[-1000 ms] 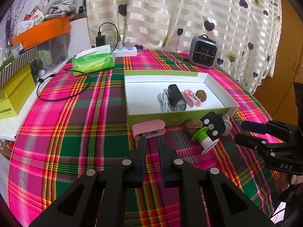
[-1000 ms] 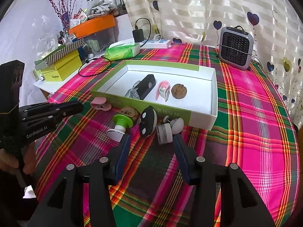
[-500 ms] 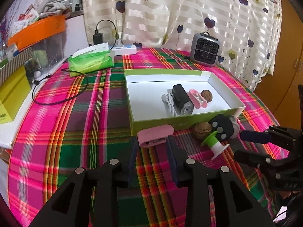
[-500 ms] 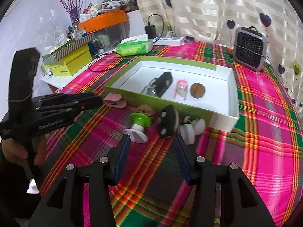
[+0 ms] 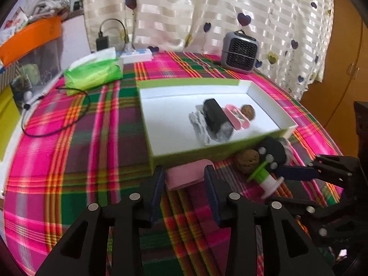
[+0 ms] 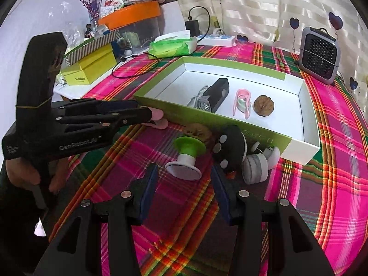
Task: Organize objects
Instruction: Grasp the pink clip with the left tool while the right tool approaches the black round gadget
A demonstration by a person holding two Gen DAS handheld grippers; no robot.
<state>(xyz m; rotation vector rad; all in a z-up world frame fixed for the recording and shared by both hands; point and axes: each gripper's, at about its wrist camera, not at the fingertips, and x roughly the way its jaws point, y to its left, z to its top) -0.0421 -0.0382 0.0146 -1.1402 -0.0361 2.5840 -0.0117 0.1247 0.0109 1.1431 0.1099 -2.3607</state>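
Pink clip (image 5: 186, 179) lies on the cloth between the left gripper (image 5: 184, 181)'s spread fingers, which have just been opening; the right gripper (image 6: 184, 179), also spread, holds nothing, with the green-topped spool (image 6: 187, 156) just ahead. Beyond, a walnut (image 6: 199, 133), black remote (image 6: 231, 147) and grey roll (image 6: 255, 169) wait outside the green box (image 6: 299, 146). Farther in, four items already lie inside: roughly half done.

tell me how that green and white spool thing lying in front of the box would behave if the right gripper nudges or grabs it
The green and white spool lies tipped on its side on the cloth, resting on round flanges, so a nudge would probably roll it in an arc. It looks like hard, light plastic, likely stiff. The narrow waist should suit the right gripper, though smooth flanges might slip.
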